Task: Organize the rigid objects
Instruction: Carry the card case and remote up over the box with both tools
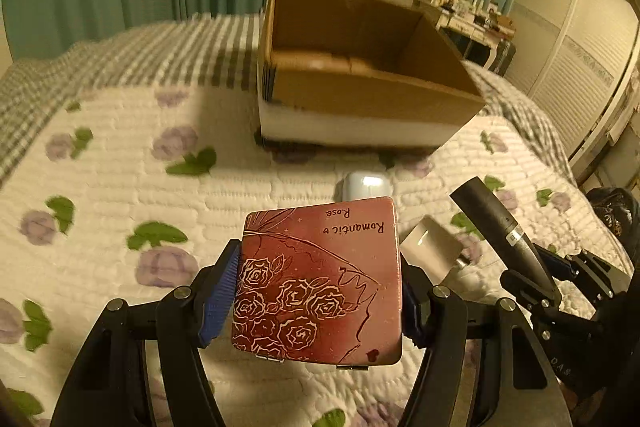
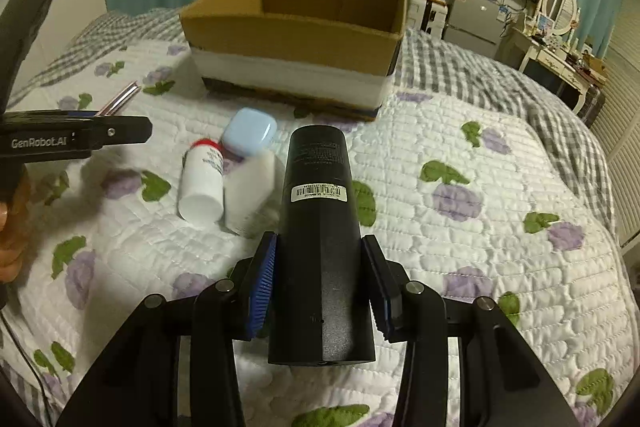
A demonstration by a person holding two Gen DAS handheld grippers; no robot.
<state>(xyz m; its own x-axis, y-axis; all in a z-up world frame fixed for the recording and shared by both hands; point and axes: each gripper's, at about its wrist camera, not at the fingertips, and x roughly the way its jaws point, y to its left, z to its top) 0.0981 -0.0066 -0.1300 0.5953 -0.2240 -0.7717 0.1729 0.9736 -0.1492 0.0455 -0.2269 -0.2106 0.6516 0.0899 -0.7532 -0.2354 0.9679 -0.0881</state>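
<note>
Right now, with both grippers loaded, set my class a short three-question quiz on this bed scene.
1. True or false: the cardboard box stands open at the top.
2. What does the left gripper hold? A) red tin B) blue case C) white bottle
3. Name what the right gripper clamps.

Key: 1 true; 2 A; 3 the black cylinder.
</note>
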